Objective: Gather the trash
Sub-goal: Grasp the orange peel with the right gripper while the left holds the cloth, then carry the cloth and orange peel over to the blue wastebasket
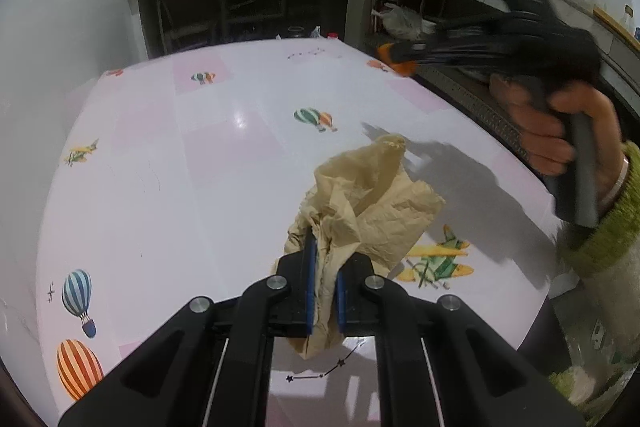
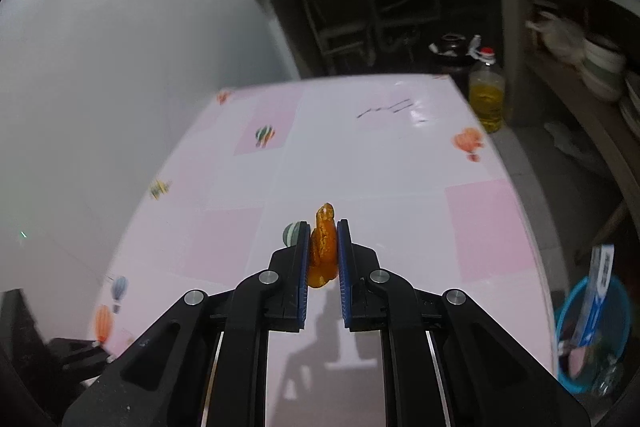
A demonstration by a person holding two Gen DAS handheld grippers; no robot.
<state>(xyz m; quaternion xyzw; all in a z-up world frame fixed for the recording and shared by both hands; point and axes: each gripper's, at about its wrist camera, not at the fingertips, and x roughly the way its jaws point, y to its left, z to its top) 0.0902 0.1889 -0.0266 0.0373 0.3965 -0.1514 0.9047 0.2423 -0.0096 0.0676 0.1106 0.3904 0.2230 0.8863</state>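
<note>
Kitchen, pink-patterned desk [image 1: 200,187]. Left gripper [image 1: 325,267] clamped on crumpled tan paper [image 1: 368,199]; right gripper [image 2: 323,247] clamped on orange peel [image 2: 322,247]. Risk: loose paper slips, peel drops short of blue bin [image 2: 592,339].

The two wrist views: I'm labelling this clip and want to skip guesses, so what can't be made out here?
- Left wrist view: the right gripper is motion-blurred, so its orange scrap cannot be identified there.
- Left wrist view: the underside of the crumpled brown paper is hidden by its own folds and the left gripper.
- Right wrist view: the contents of the blue bin are cut off by the frame edge and blurred.
- Right wrist view: the orange scrap shows no readable detail.
</note>
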